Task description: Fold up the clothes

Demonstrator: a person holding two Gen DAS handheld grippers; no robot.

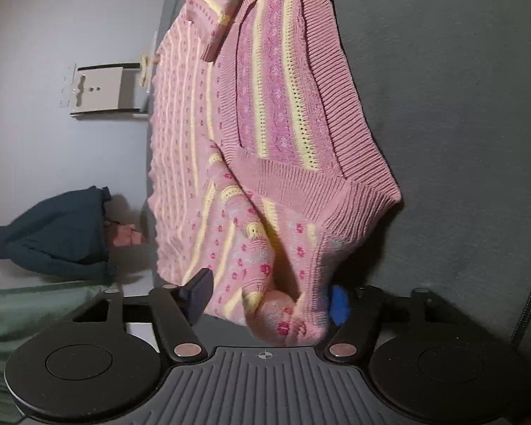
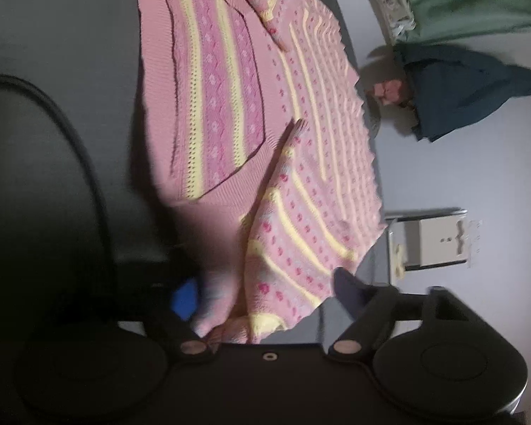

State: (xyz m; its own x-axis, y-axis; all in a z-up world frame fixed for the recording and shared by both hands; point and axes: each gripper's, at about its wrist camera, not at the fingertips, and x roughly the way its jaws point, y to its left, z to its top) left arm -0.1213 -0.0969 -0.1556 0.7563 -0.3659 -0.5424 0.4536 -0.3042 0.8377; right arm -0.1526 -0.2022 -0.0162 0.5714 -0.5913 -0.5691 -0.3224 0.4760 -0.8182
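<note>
A pink knitted sweater with yellow stripes and red dots lies spread on a grey surface, its sleeves folded over the body. My left gripper stands open at one shoulder. A bunched sleeve and ribbed edge sit between its dark pad and blue pad. In the right wrist view the same sweater fills the middle. My right gripper is open around the opposite corner. Loose fabric lies between its blue pad and dark pad. This view is blurred near the fingers.
Past the sweater's hem lie a dark blue garment, a green cloth and a white box-like object. A black cable curves over the grey surface near the collar side.
</note>
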